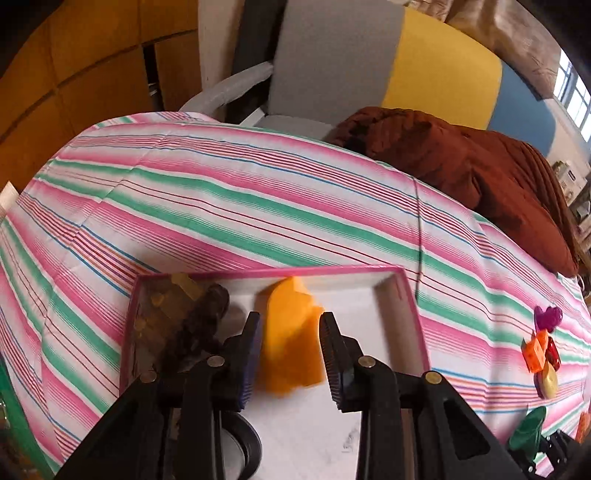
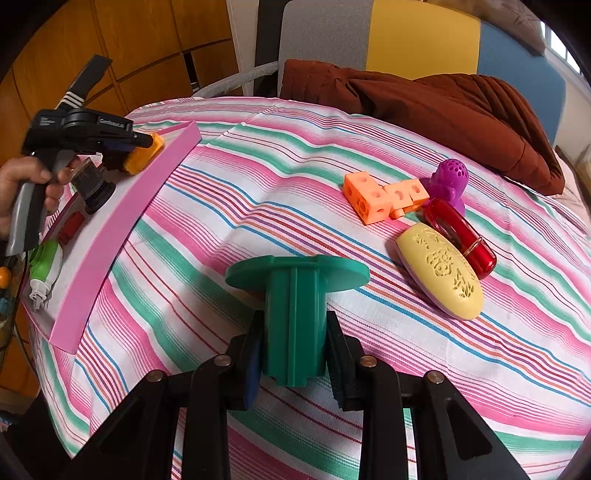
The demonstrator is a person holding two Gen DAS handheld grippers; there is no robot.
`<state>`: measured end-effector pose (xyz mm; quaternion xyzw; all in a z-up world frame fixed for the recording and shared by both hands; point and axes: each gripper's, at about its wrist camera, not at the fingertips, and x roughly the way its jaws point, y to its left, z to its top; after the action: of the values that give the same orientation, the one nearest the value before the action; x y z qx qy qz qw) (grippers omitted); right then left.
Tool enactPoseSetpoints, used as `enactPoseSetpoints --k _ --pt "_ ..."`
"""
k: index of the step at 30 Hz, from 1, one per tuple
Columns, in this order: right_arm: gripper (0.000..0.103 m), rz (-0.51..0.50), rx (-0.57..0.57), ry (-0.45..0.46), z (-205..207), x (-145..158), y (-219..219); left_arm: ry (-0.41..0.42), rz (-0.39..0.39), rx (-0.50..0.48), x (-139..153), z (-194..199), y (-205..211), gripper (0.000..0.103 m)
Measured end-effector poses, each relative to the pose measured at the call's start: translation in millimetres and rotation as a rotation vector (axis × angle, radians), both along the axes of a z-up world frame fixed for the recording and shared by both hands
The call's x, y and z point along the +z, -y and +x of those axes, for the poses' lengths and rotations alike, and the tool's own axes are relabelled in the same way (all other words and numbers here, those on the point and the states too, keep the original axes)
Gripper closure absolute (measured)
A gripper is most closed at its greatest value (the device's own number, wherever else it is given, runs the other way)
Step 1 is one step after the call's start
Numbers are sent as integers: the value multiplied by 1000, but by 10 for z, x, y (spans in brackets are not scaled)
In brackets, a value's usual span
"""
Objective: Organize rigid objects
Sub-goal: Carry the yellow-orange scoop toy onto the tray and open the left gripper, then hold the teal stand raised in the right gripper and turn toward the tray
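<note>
1. Right hand-held gripper [image 2: 294,350]: nearest the right wrist camera, its jaws are closed on the ribbed stem of a green plastic spool [image 2: 295,295]. The spool's round flange points away from the camera, over the striped cloth [image 2: 258,184].
2. Left hand-held gripper [image 1: 290,354]: its jaws stand apart on either side of an orange block [image 1: 291,332]. The left pad is touching or nearly touching the block and a gap shows at the right pad; motion blur prevents deciding whether the block is gripped. The block is over the white floor of the pink-rimmed tray [image 1: 391,317].
3. Tray contents, left wrist view: a dark brown object [image 1: 199,325] and translucent yellow pieces [image 1: 184,286] lie in the left part.
4. Tray contents, right wrist view: a green-and-white item [image 2: 44,266] and a small red piece [image 2: 72,227] lie at the near end.
5. Loose group on the cloth, right of the spool: a cream oval soap-like piece [image 2: 439,273], touching a red capsule-shaped case [image 2: 458,236]; beyond these, orange linking cubes [image 2: 384,197] and a purple perforated toy [image 2: 448,181].
6. Background: a rust-brown cushion [image 2: 443,114] at the far edge, with a grey, yellow and blue chair back [image 2: 406,33] behind it.
</note>
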<state>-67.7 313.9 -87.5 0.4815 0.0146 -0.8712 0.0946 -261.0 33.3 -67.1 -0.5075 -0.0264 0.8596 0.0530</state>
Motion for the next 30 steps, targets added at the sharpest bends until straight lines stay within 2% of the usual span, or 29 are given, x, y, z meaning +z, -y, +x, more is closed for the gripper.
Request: enactPoseSetpoints --k 2,4,8,13,18,24,30 --pt "73 -3 -2 0 -9 -3 1 5 19 5 11 4 36 67" --pt "73 -1 -2 -1 -15 -8 3 4 31 5 40 56 74 66" --pt "73 6 0 -5 -10 -13 11 -55 26 13 195 255 149 66" --pt "73 18 6 -16 -15 -20 24 -142 -17 -8 417 705 181 66" --pt "73 45 10 -32 -2 -23 49 -209 -69 -48 520 1269 108 66" --pt "73 51 10 -40 13 -29 43 -233 -95 -67 509 1824 68 66" --pt "73 58 11 -51 25 -39 45 -236 -124 -86 503 2132 72 66"
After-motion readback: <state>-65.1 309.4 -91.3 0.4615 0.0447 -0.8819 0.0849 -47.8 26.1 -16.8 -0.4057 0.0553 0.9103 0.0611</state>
